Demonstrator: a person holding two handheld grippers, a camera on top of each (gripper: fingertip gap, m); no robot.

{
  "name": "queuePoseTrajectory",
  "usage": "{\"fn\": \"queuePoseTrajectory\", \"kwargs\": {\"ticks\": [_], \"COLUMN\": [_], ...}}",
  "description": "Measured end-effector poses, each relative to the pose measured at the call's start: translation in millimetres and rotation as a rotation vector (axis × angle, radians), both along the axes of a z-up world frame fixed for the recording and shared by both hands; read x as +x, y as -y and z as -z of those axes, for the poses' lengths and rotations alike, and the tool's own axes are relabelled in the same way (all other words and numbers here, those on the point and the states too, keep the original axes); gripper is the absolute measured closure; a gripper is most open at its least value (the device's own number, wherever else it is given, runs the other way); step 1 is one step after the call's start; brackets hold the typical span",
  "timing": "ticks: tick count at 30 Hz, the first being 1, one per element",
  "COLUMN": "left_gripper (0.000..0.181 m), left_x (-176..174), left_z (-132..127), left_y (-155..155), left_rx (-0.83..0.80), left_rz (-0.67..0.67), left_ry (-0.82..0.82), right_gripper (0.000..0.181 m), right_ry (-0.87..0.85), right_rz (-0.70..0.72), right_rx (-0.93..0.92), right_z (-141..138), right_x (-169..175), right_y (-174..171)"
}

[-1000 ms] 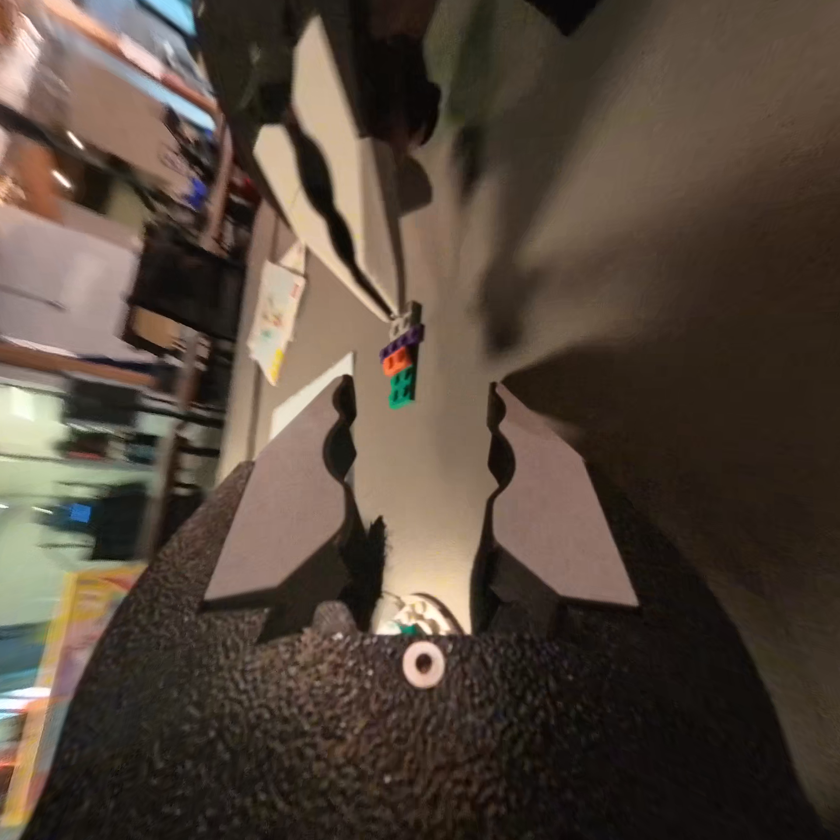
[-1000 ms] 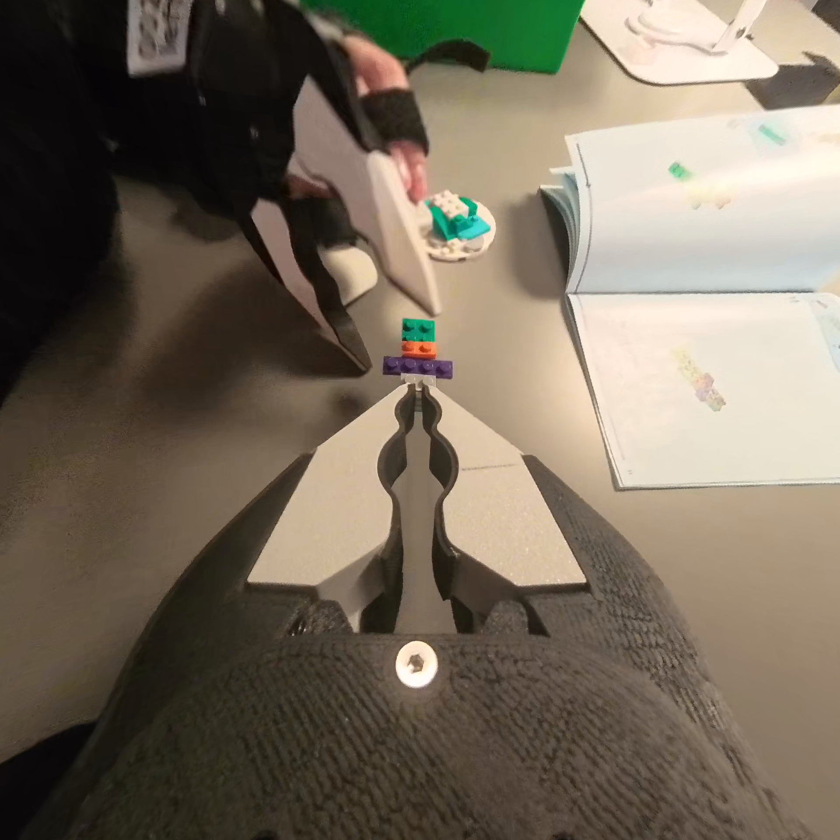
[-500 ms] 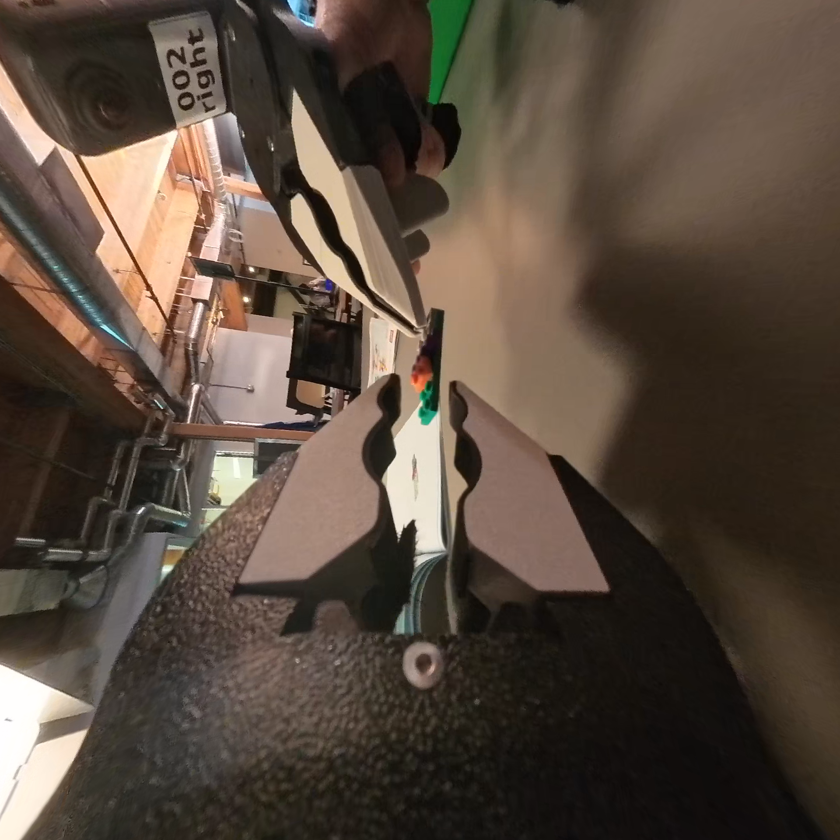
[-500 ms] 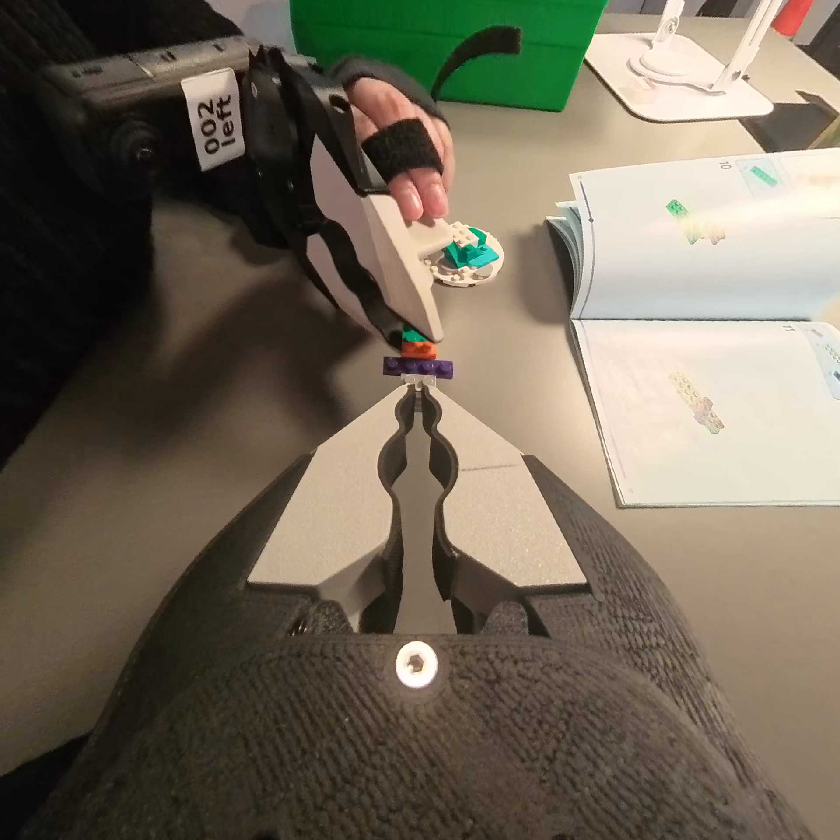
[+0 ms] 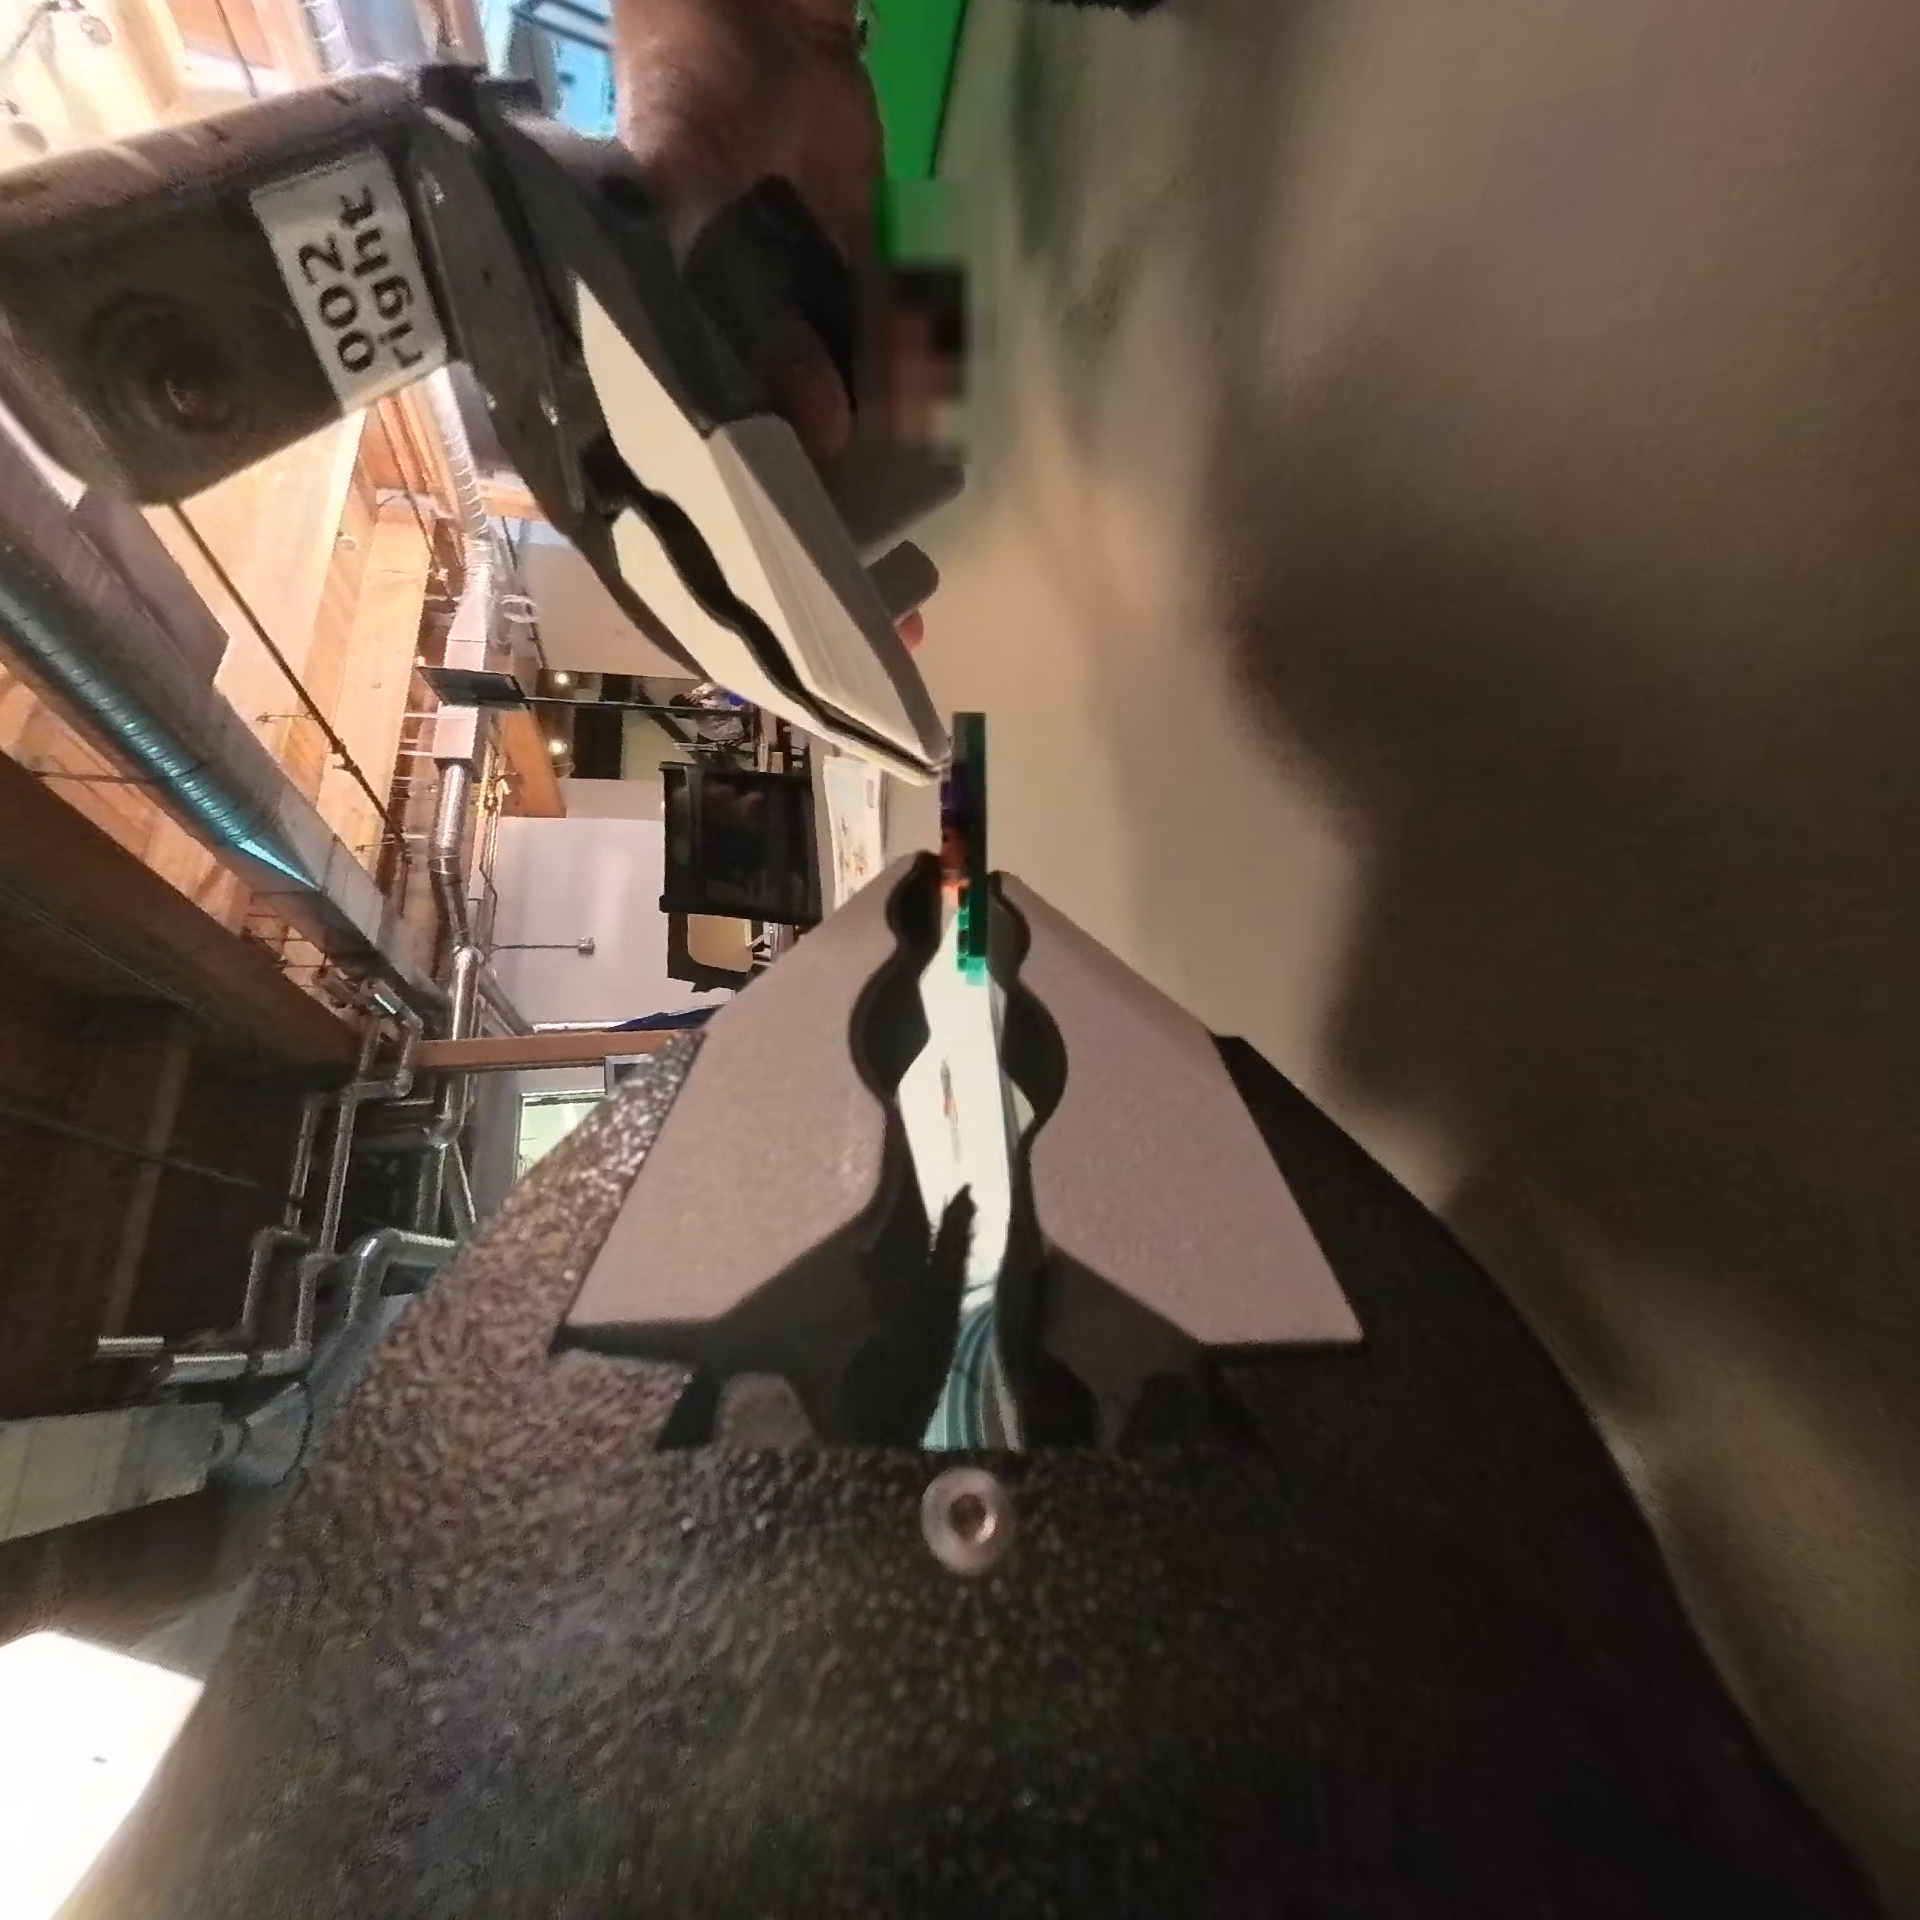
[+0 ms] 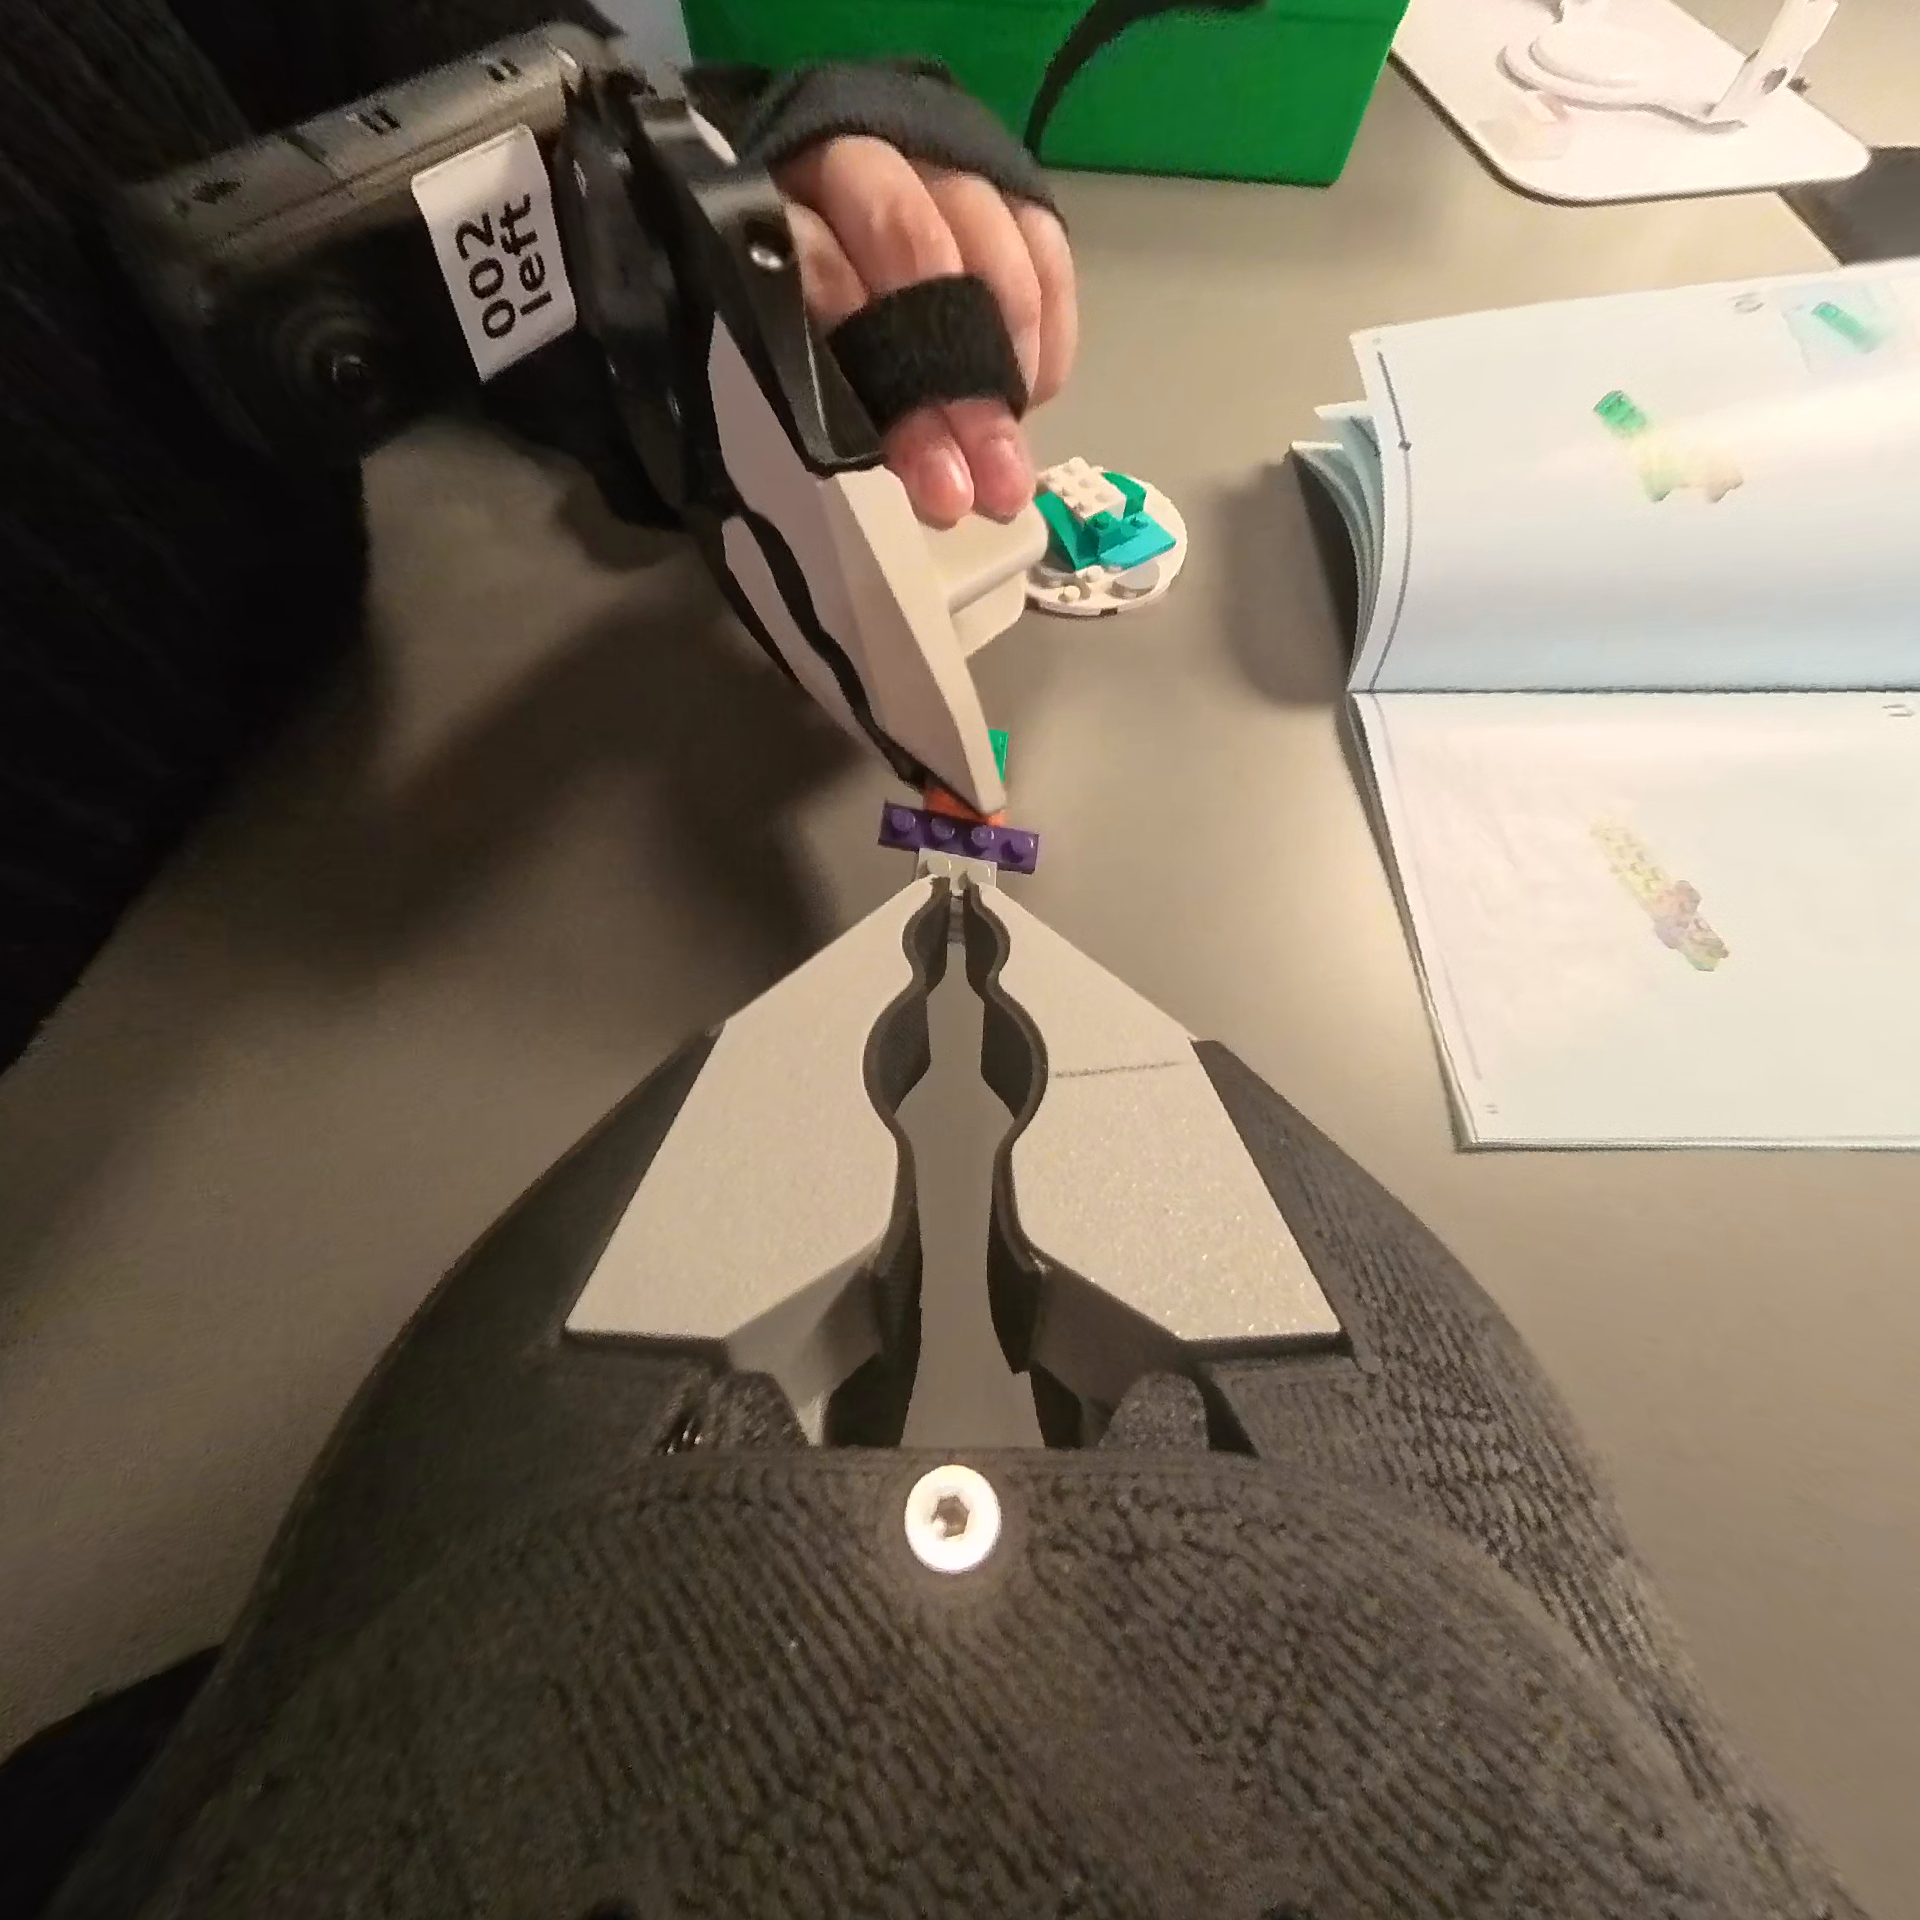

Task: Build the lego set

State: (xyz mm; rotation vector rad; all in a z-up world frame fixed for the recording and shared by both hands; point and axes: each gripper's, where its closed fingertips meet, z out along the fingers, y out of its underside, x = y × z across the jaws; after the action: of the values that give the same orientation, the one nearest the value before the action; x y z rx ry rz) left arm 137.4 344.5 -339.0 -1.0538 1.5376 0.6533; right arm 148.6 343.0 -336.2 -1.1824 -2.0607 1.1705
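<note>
1. Small lego stack [image 6: 958,831] held off the worktop [image 6: 520,831] between both grippers; landmark for all notes below.
2. Right gripper [image 6: 956,896] on the near end of the stack: jaws nearly closed, tips pinching the pale plate [image 6: 958,868] under the purple plate [image 6: 958,831]. Judged as the anchoring hold, leaving the far end free for work.
3. Left gripper [image 6: 951,795] on the far end of the stack, angled down from the upper left: jaws drawn close, tips over the orange piece [image 6: 943,800] and green piece [image 6: 997,750]. Likely gripping to press or seat those pieces; real clamping force not confirmable.
4. Beyond the stack: round white base with teal and white bricks [image 6: 1101,540] on the worktop. Right of the stack: open instruction booklet [image 6: 1662,883]. Far behind: green box [image 6: 1195,83].
5. Right wrist view only: stack face-on, colour order, studs, booklet, base, gloved hand [image 6: 925,281] on the left gripper.
6. Left wrist view only: stack [image 5: 971,821] edge-on, a thin strip running from the right gripper [image 5: 940,761] into the left gripper [image 5: 964,883]; confirms green edge sits between the left jaws. Layers not separable here; worktop blurred.
</note>
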Motion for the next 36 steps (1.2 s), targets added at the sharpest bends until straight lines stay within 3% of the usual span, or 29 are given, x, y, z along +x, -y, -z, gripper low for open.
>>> {"fn": "queuePoseTrajectory", "kwargs": {"ticks": [5,10,15,19,31,36], "left_gripper": [0.177,0.177,0.177,0.176,0.176,0.149], "left_x": [-4,-17,-19,-14,-7,-7], "left_z": [6,2,2,0,-1,5], "left_y": [-3,-13,-12,-10,-4,0], "left_rx": [-0.055,-0.142,-0.109,-0.071,-0.018,-0.152], "left_rz": [-0.027,-0.128,-0.121,-0.097,-0.053,-0.031], "left_ry": [-0.005,0.159,0.131,0.110,0.070,0.156], "right_gripper": [0.180,0.155,0.174,0.175,0.181,0.181], "right_ry": [0.006,-0.064,-0.061,-0.091,-0.057,-0.013], "right_rz": [0.041,0.127,0.162,0.175,0.107,0.120], "right_rx": [0.036,0.116,-0.034,-0.112,-0.054,0.056], "right_z": [7,1,-1,-10,-4,5], "right_x": [-4,-8,-9,-9,-7,-1], "right_y": [-5,-14,-13,-16,-6,-13]}}
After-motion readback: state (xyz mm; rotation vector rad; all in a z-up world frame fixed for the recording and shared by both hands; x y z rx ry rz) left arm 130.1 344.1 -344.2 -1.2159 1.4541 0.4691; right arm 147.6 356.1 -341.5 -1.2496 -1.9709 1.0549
